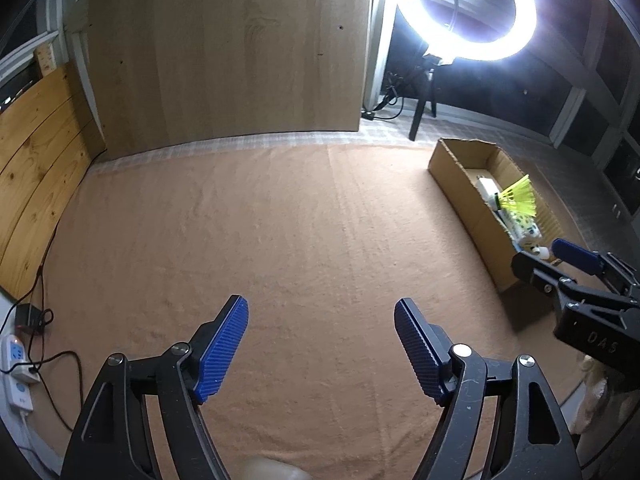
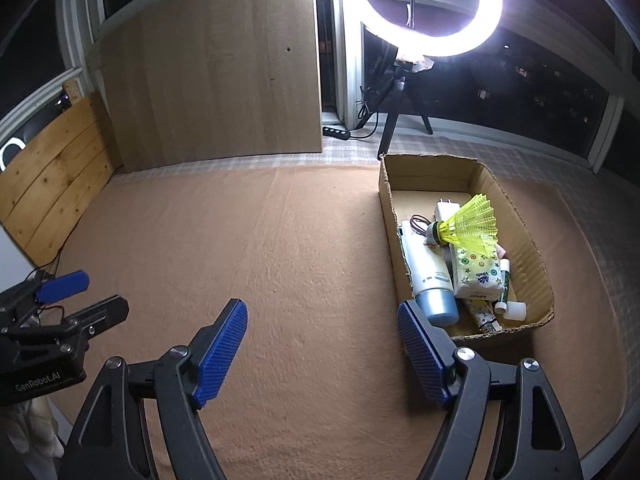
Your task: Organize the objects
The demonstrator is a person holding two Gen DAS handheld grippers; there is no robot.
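Note:
A cardboard box [image 2: 524, 236] stands on the tan cloth at the right; it also shows in the left wrist view [image 1: 460, 184]. Inside lie a yellow shuttlecock [image 2: 472, 226], a white and blue tube [image 2: 428, 276], a tissue pack [image 2: 478, 276], a white charger [image 2: 446, 210], a small white bottle [image 2: 514, 312] and a green stick [image 2: 505, 280]. My right gripper [image 2: 322, 342] is open and empty, its right finger just in front of the box's near left corner. My left gripper [image 1: 320, 342] is open and empty over bare cloth, left of the box.
A lit ring light on a tripod [image 2: 430, 8] stands behind the box. An upright wooden panel [image 1: 228, 56] stands at the back and pine boards [image 1: 36, 168] at the left. A power strip with cables [image 1: 18, 368] lies at the left edge.

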